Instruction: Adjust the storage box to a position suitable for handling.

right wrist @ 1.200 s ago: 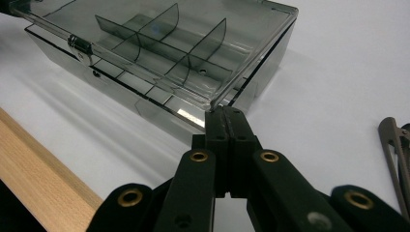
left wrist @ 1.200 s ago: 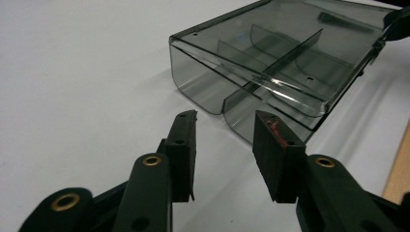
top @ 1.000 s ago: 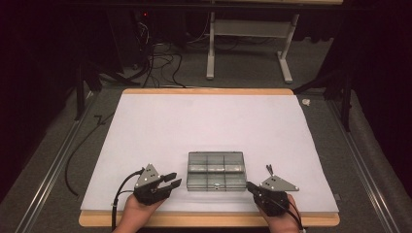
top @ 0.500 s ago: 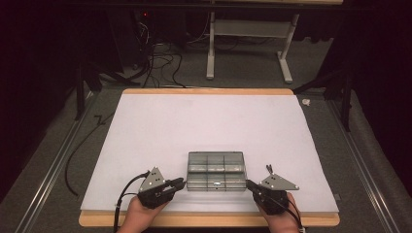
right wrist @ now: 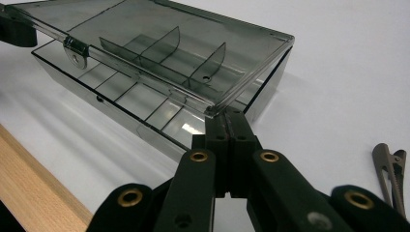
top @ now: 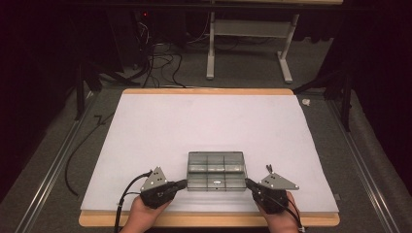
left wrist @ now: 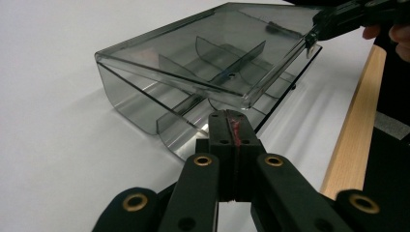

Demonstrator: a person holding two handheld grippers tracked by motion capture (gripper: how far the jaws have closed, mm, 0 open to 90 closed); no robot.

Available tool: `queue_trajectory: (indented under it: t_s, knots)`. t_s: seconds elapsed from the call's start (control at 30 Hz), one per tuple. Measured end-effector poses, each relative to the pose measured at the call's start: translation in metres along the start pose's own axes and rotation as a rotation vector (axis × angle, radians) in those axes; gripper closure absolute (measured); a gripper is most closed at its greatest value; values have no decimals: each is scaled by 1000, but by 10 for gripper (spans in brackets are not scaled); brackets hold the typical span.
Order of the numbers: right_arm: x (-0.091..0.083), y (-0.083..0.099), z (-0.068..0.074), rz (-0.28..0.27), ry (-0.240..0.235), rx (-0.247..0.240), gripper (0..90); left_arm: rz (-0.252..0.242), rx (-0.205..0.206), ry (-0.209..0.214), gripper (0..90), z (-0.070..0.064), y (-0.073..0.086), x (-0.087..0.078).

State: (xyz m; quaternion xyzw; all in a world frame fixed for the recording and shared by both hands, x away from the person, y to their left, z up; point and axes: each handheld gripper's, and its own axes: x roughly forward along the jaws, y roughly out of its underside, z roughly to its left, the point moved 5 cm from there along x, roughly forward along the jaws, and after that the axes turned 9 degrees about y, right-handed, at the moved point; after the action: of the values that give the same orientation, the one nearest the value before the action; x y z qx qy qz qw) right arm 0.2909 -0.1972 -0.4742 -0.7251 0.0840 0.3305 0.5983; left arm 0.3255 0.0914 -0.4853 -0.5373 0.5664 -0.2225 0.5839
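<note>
Your left tongs stand with jaws pressed together, holding nothing, tips at the near left corner of the smoked plastic box. Your right tongs are likewise closed on nothing, tips at the near right corner, just under the lid edge. The box lies between the 2 tongs on the white surface, its long axis running from one to the other. Each hand is about equally near, 1 per end.

In the left gripper view the lid sits slightly raised above the tray along the front. The right gripper view shows the front latch and a metal clip lying just beside your right tongs.

Judgement: the coming move depends on both tips bearing evenly on opposite ends; uneven pressure would likely swing the box.
</note>
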Motion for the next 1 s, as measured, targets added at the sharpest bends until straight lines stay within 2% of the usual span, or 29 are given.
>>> queue_trajectory:
  t_s: [0.37,0.5,0.6,1.0]
  knots:
    - [0,0,0,-5,-5,4,900,-21,24,-21,898,1,-7,7]
    - [1,1,0,-1,-8,1,900,-41,19,-29,899,4,-12,7]
    - [1,1,1,2,-9,3,900,-33,21,-37,899,7,-16,7]
    - [-1,3,2,4,-13,2,900,-57,31,-64,899,16,-29,14]
